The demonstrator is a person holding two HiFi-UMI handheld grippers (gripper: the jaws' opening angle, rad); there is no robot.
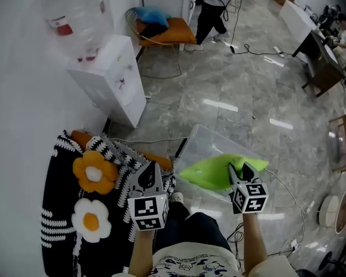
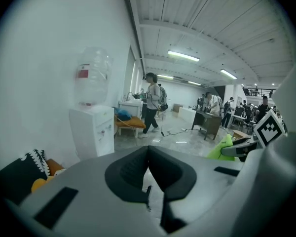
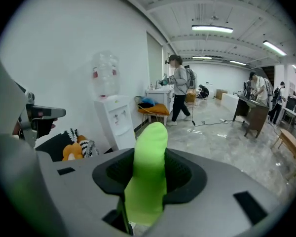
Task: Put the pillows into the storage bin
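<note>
Grey marble floor, white water dispenser

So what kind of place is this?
Probably an open office or lab: a water dispenser, desks with people at them, and ceiling strip lights.

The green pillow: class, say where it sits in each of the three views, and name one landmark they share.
Head view: green pillow lower centre-right, gripped in the right claw.
Left gripper view: green pillow at the right edge, mid-height.
Right gripper view: green pillow dead centre, between the jaws.
Shared landmark: the white water dispenser.
</note>
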